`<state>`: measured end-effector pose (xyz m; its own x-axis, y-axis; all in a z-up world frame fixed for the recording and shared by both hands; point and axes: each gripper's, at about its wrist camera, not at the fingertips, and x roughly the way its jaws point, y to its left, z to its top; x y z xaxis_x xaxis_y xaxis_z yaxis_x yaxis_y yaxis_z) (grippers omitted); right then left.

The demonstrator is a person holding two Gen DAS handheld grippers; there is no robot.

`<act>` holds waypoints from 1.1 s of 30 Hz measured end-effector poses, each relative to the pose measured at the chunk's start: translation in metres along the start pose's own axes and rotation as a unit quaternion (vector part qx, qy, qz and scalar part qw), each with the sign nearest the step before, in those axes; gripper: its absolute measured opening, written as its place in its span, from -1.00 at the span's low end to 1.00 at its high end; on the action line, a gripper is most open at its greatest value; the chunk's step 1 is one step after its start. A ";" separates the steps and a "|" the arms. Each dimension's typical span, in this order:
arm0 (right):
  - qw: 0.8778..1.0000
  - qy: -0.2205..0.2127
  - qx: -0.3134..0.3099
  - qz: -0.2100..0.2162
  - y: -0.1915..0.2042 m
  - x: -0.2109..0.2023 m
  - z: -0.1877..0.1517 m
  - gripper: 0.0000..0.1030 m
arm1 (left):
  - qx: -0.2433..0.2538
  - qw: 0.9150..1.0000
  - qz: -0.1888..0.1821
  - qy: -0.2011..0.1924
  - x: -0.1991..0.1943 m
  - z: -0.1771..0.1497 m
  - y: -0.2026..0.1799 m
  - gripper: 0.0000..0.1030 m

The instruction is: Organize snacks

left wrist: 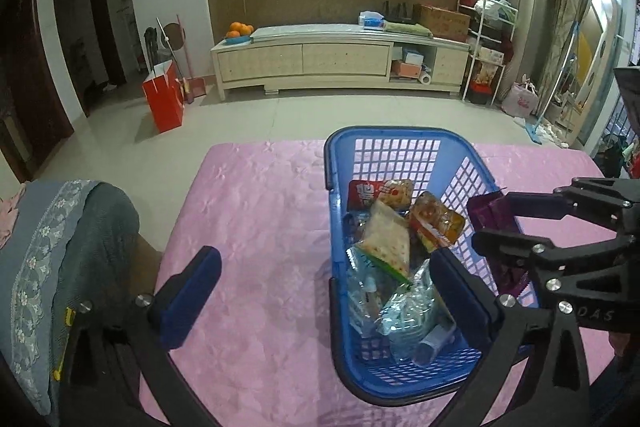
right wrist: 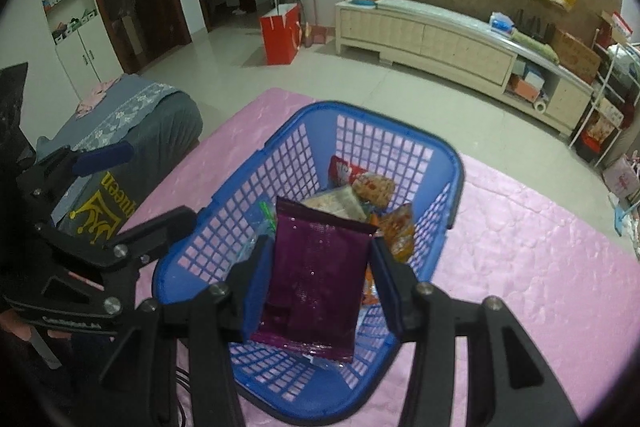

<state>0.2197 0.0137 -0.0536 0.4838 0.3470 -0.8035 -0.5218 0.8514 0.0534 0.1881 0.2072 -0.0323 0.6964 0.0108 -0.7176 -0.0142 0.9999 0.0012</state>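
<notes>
Here right gripper (right wrist: pixel 320 267) clamps purple packet (right wrist: pixel 316 287) above crowded blue basket (right wrist: pixel 240 171); left gripper (left wrist: pixel 320 283) gapes wide, empty.

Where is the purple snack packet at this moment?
In the right wrist view the purple snack packet sits centre frame, clamped between the right gripper jaws above the blue basket, over the other snacks inside.
</notes>
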 end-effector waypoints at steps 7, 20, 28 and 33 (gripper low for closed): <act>1.000 0.014 -0.011 0.003 0.006 0.017 -0.002 0.05 | -0.013 1.000 0.005 0.012 0.007 -0.008 0.011 1.00; 1.000 0.002 0.013 0.009 -0.003 0.002 -0.013 0.56 | -0.027 0.999 0.018 -0.011 -0.017 -0.027 0.003 1.00; 0.997 -0.061 -0.009 -0.054 -0.002 -0.050 -0.042 0.90 | -0.054 0.997 -0.011 -0.051 -0.053 -0.048 -0.029 1.00; 0.987 -0.131 0.009 -0.097 -0.003 -0.095 -0.072 0.96 | -0.073 0.994 -0.032 -0.072 -0.076 -0.061 -0.050 1.00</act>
<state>0.1250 -0.0503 -0.0197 0.7402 0.2639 -0.6184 -0.3898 0.9179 -0.0748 0.0921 0.1558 -0.0199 0.7941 -0.0408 -0.6064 -0.0640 0.9866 -0.1501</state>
